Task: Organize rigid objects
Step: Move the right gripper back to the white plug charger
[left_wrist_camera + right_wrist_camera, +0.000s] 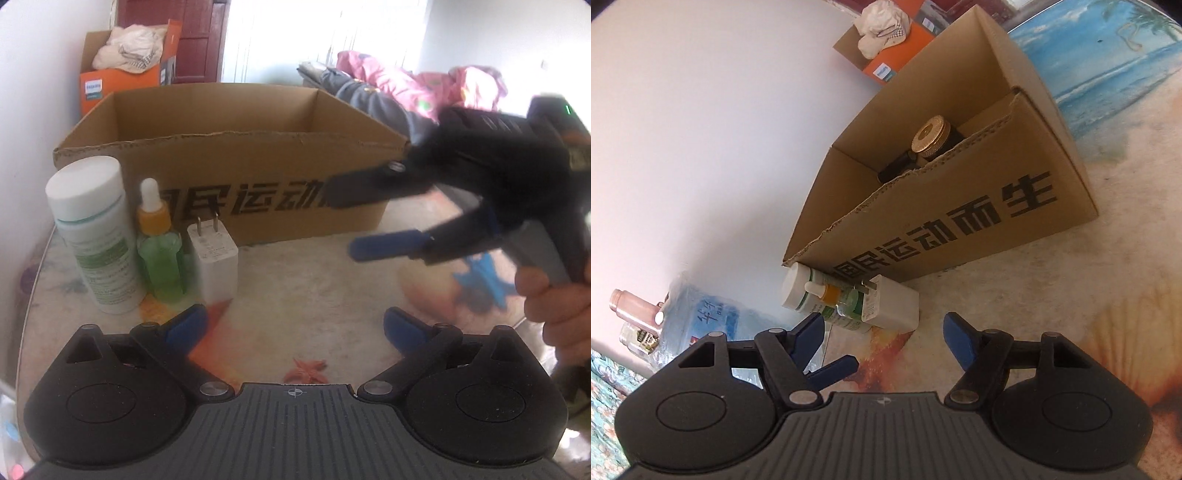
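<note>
1. Cardboard box [229, 173], open top, black printed characters on its front wall, stands on the table [314, 288] ahead of both grippers.
2. In the right wrist view the box [960, 206] holds a gold knurled-lid jar [931, 138] and a dark small item [897, 166] beside it; what the dark item is cannot be told.
3. Three items stand in a row, upright, just in front of the box's left front corner, ahead-left of the left gripper [295, 325]: white-capped bottle [96, 232] with green label, green dropper bottle [159, 247] with orange collar, white plug adapter [216, 258] with prongs up. Whether they touch each other or the box cannot be told.
4. Left gripper: jaws spread wide, nothing between the blue pads [188, 325], only bare table. The plug adapter sits just ahead of its left pad, not touching.
5. Right gripper [341, 221], held in a hand [557, 302], sits ahead-right of the left gripper in front of the box's right half, motion-blurred. Jaws apart, nothing between them.
6. From the right wrist the same three items lie ahead-left of the right gripper [886, 332], near its left pad; the jaws are apart and empty.
7. Orange carton [122, 77] with a pale cloth in it stands behind the box by the wall.
8. Water jug [701, 314] sits off the table's far-left edge in the right wrist view.
</note>
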A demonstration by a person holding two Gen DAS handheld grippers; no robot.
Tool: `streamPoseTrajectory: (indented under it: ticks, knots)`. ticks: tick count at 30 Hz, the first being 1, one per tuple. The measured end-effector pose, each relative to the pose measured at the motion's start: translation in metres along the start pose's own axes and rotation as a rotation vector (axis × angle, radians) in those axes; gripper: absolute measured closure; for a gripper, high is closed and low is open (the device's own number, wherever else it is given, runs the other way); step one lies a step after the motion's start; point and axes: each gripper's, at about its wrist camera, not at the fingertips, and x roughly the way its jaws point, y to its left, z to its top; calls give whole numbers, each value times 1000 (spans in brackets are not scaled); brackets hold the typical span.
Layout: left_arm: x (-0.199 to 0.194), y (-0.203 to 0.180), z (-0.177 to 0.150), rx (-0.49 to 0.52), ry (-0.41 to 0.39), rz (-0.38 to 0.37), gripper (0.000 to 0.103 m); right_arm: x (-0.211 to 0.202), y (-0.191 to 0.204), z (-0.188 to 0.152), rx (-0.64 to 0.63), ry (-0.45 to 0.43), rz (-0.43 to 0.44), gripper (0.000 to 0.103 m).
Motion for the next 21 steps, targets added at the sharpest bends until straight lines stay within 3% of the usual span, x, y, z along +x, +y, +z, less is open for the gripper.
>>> streamPoseTrajectory:
  ticks: [7, 10, 13, 17, 21]
  knots:
    - [17, 9, 0, 13, -76, 79, 5, 44, 6, 5, -7, 41, -11, 44]
    - [23, 18, 0, -2, -89, 87, 11, 58, 4, 8, -8, 59, -19, 48]
    - [30, 22, 1, -18, -84, 77, 26, 68, 2, 11, -6, 73, -21, 53]
    - [34, 28, 6, -47, -83, 83, 38, 76, -1, 14, 6, 89, -13, 58]
    - [33, 30, 9, -59, -81, 72, 44, 77, -2, 13, 6, 92, -4, 60]
